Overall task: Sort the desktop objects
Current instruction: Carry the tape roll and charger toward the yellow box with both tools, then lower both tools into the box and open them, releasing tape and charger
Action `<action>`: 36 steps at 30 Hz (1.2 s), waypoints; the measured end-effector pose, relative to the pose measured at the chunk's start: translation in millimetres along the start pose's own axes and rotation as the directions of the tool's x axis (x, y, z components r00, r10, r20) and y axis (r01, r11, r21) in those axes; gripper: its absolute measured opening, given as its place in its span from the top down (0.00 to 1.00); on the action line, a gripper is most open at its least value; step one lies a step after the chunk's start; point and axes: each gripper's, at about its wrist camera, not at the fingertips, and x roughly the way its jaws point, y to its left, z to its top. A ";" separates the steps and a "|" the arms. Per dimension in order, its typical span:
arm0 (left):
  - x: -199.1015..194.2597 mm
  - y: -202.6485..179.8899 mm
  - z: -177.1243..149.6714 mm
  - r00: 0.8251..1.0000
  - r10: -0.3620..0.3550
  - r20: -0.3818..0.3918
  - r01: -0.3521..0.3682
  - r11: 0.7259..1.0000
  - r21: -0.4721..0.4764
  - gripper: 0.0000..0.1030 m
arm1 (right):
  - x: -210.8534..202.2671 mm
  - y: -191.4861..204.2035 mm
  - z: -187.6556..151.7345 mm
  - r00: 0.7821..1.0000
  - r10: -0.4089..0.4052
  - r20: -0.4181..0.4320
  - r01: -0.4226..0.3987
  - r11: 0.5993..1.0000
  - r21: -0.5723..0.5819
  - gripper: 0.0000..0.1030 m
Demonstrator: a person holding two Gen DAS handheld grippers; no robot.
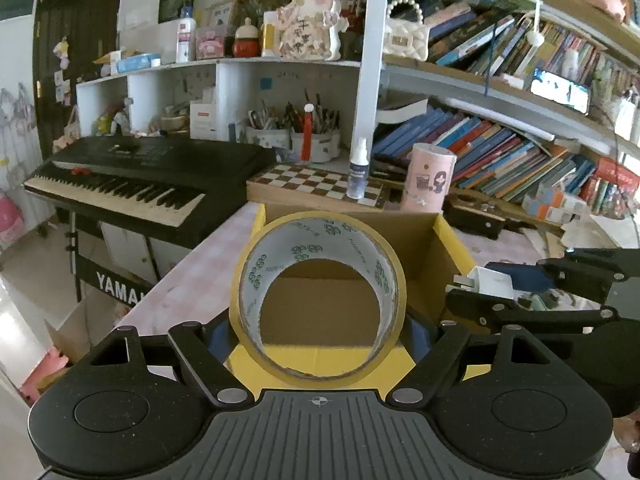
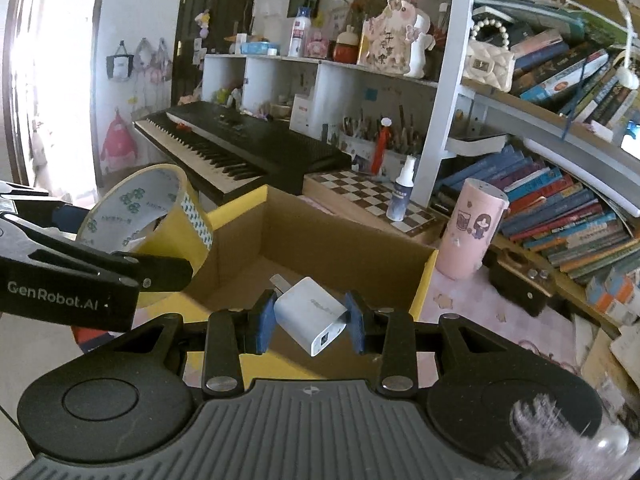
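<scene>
My left gripper (image 1: pixel 320 332) is shut on a yellow tape roll (image 1: pixel 256 276), held upright above the near edge of an open cardboard box (image 1: pixel 452 240) with yellow flaps. The roll also shows at the left of the right wrist view (image 2: pixel 160 204). My right gripper (image 2: pixel 310 320) is shut on a white USB charger plug (image 2: pixel 308 312), held over the box (image 2: pixel 340 248) near its front edge. The charger and right gripper appear at the right of the left wrist view (image 1: pixel 490 282). The inside of the box looks bare.
Behind the box stand a checkered board (image 1: pixel 316 186) with a small spray bottle (image 1: pixel 358 170), and a pink cylinder (image 1: pixel 428 178). A black keyboard (image 1: pixel 140 176) is at the left. Shelves of books (image 1: pixel 500 152) and pen cups (image 1: pixel 292 136) fill the back.
</scene>
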 end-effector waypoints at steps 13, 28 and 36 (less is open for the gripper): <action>70.2 -12.7 15.8 0.992 0.047 -0.114 -0.044 0.999 0.022 0.20 | 82.3 -39.2 -2.6 0.984 0.081 -0.161 -0.105 0.983 -0.149 0.66; 127.8 -27.6 8.7 0.952 0.086 -0.293 -0.055 0.992 0.110 0.20 | 144.8 -38.5 -1.9 0.908 0.171 -0.382 -0.332 0.851 -0.407 0.66; 134.5 -33.2 -0.7 0.935 0.107 -0.337 -0.073 0.991 0.113 0.20 | 149.3 -39.5 -7.1 0.873 0.188 -0.450 -0.401 0.801 -0.444 0.67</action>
